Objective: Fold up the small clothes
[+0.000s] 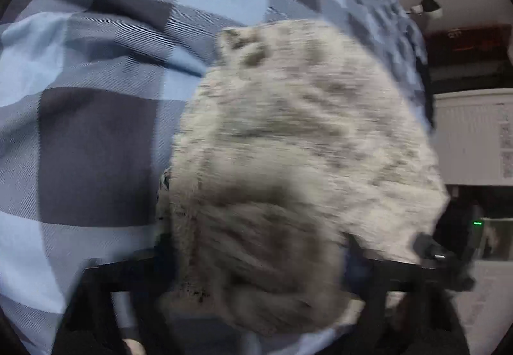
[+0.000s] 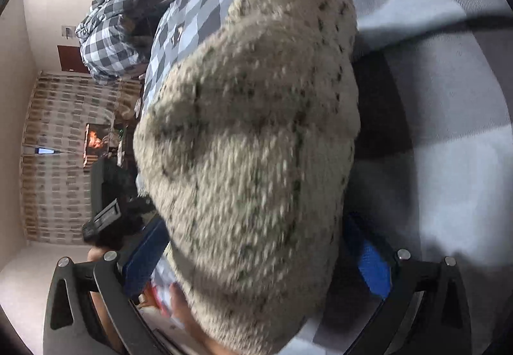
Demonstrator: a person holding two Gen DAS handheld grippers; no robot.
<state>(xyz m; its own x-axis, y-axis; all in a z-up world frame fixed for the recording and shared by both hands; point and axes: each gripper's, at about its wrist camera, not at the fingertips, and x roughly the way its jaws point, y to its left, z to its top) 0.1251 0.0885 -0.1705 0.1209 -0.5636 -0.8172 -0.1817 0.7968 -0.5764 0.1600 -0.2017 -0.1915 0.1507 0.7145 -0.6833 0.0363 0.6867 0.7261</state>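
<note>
just one speckled knit garment, checked bedsheet, two grippers, left gripper and right gripper both clamped on it

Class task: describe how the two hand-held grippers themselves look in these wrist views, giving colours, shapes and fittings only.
The right hand-held gripper has a black frame of curved, cut-out arms joined with round silver bolts, and its fingers carry bright blue pads. The left hand-held gripper is blurred: black arms, a silver bolt on its right side and a grey bar at lower left. No sleeve shows in either view.
</note>
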